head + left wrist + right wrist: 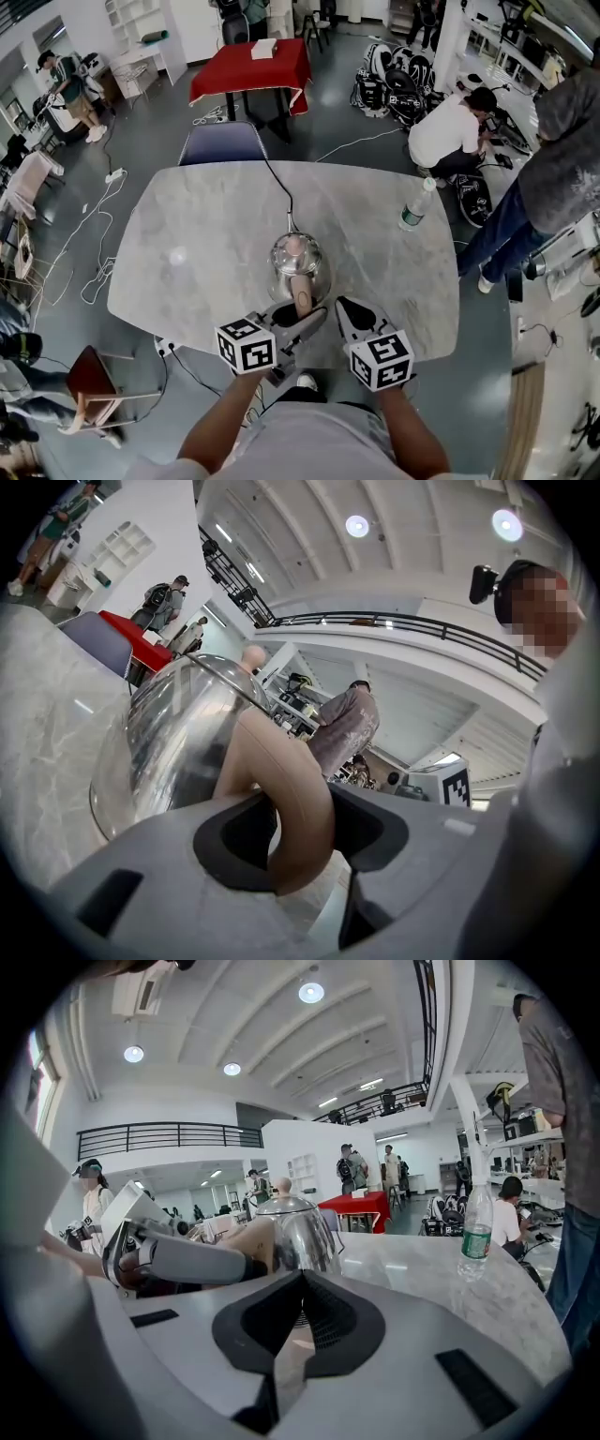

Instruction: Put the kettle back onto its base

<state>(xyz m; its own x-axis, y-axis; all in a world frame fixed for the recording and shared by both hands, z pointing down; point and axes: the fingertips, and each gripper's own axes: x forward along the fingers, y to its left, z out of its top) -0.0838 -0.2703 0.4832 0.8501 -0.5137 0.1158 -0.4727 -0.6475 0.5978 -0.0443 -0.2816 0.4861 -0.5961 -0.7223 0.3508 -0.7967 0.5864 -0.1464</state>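
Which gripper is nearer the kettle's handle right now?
Left. The left gripper grips the handle between its jaws; the right gripper sits just right of it, jaws together, empty.

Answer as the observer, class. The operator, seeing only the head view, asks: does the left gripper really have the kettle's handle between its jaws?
Observer: Yes. Its own view shows the left gripper with its jaws closed on the tan handle.
Operator: And is the right gripper holding anything?
Observer: No. The right gripper view shows the right gripper with its jaws together and nothing between them, pointing towards the kettle.
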